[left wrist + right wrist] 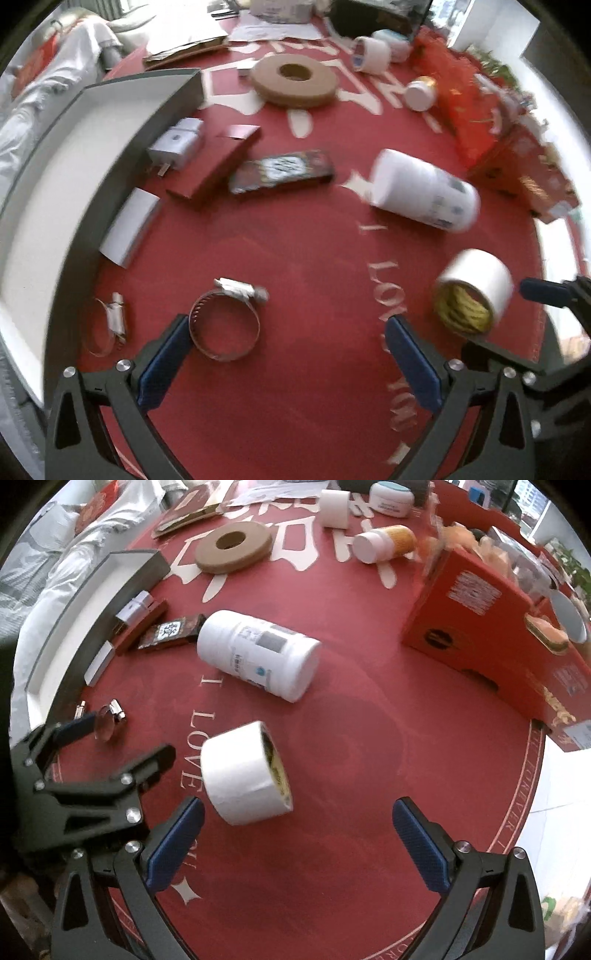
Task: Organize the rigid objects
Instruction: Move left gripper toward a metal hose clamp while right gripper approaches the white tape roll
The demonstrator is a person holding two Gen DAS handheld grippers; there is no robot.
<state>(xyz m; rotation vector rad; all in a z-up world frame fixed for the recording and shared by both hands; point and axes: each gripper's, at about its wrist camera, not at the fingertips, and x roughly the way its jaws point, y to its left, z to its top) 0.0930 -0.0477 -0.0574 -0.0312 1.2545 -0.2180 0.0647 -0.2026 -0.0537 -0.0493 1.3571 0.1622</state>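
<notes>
Spreading wide and empty, the left gripper [288, 354] stands over a round metal hose clamp [224, 326] and the right gripper [297, 840] over a toppled white tape roll [245, 773], which a glancing finger could roll from the grey-walled white tray [55, 177].

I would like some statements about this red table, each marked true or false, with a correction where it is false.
1. The large white plastic bottle stands upright. False: it lies on its side.
2. The left hand-held gripper is open and holds nothing. True.
3. The white roll of tape is clamped in the right hand-held gripper. False: it lies on the red tablecloth ahead of the open fingers.
4. The metal hose clamp lies inside the grey tray. False: it lies on the tablecloth, outside it.
5. The flat brown ring of tape lies flat. True.
</notes>
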